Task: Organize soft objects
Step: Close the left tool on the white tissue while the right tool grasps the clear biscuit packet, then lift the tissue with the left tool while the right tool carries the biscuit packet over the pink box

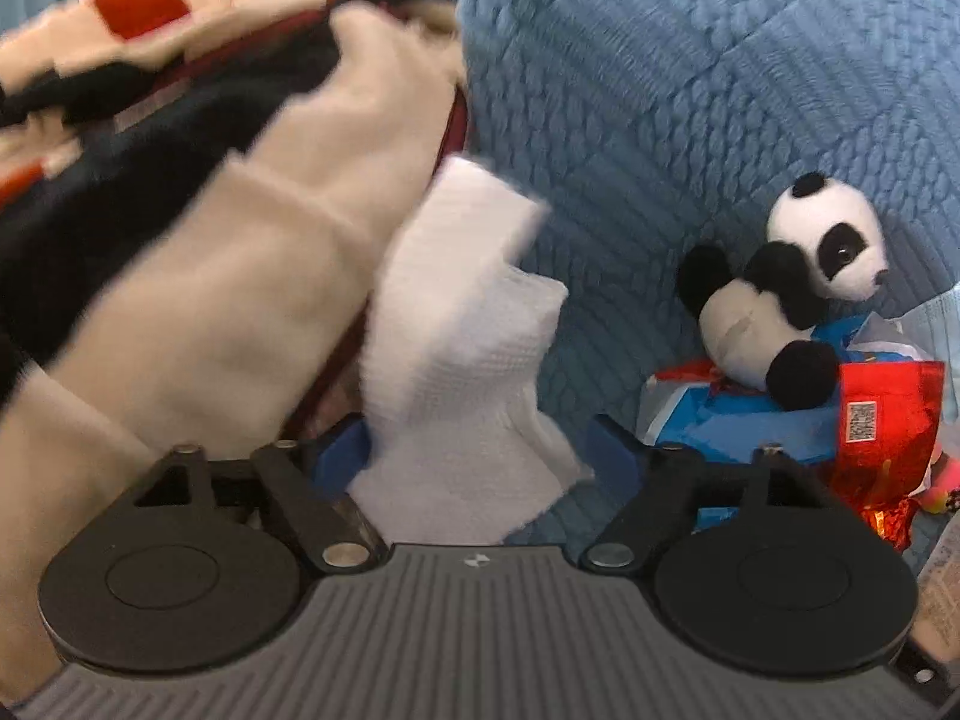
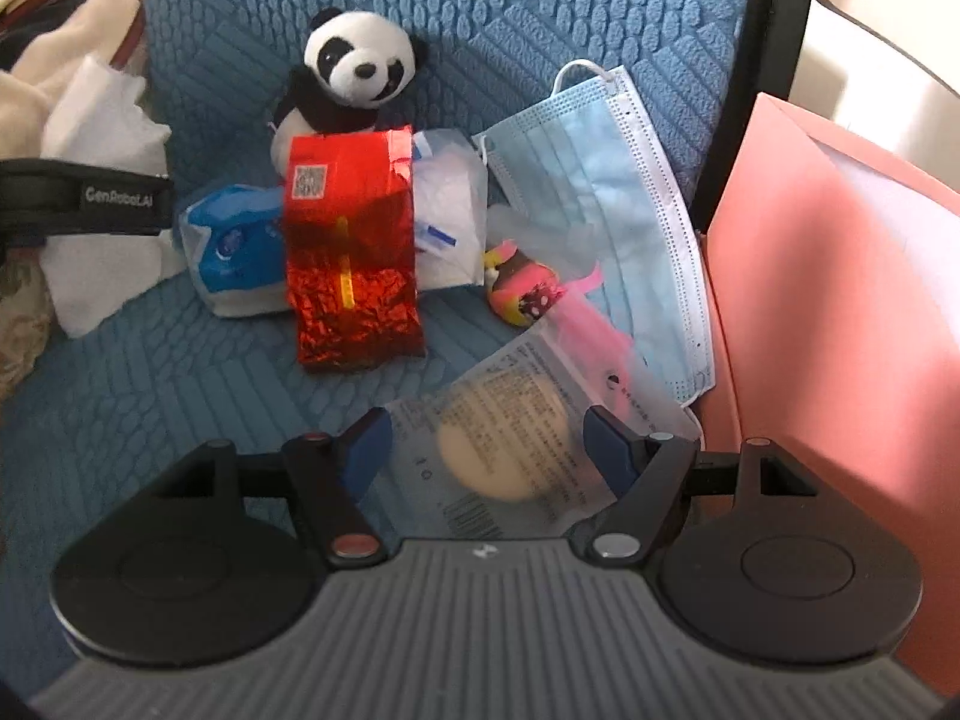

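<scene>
The left gripper (image 1: 480,450) is standing wide around a white tissue (image 1: 462,348); the right gripper (image 2: 486,444) is standing wide around a clear packet (image 2: 510,450). A panda plush (image 2: 354,78) is sitting far behind.

Black claw (image 2: 486,450), blue fingertips (image 2: 366,450)

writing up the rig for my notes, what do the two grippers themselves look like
Both match: a grey ribbed body with a small white logo, two round black discs either side, and black linkage arms with silver pivot pins leading to blue fingers. That holds for the left gripper and the right gripper. A black part in the right wrist view reads GenRobot.AI.
</scene>
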A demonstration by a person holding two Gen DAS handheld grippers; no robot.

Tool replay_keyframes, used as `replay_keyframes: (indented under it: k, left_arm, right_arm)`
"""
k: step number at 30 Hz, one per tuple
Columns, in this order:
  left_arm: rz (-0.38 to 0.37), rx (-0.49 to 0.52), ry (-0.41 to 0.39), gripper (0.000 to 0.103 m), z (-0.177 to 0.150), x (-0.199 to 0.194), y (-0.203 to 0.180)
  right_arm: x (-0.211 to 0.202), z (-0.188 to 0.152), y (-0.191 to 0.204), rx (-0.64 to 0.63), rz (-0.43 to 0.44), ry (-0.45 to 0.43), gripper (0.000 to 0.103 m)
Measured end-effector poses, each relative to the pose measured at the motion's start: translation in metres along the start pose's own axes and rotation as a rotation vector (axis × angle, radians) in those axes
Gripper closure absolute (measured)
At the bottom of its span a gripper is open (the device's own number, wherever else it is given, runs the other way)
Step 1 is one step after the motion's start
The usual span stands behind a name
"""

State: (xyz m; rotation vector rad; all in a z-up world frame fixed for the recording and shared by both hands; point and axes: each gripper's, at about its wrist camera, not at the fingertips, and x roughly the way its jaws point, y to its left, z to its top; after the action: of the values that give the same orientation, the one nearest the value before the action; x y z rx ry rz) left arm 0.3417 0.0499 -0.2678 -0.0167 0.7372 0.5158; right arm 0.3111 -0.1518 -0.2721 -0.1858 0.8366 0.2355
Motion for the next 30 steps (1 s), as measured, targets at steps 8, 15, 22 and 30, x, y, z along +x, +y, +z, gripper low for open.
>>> replay_keyframes:
  k: [8,15,22,30]
  left_arm:
    - [0.000,-0.018,0.026,0.036,0.001,0.015,0.005]
    - [-0.017,-0.074,0.128,0.071,-0.002,0.036,0.015]
    - [-0.027,-0.112,0.141,0.089,0.003,0.038,0.022]
    - [-0.083,-0.122,0.112,0.094,0.009,0.014,0.022]
  right_arm:
    - [-0.001,-0.002,-0.002,0.006,0.036,0.008,0.035]
    - [-0.001,0.000,0.003,-0.013,0.059,0.014,0.052]
    - [-0.003,0.001,0.005,-0.021,0.062,0.027,0.067]
    - [-0.013,0.004,0.002,-0.002,0.096,0.024,0.075]
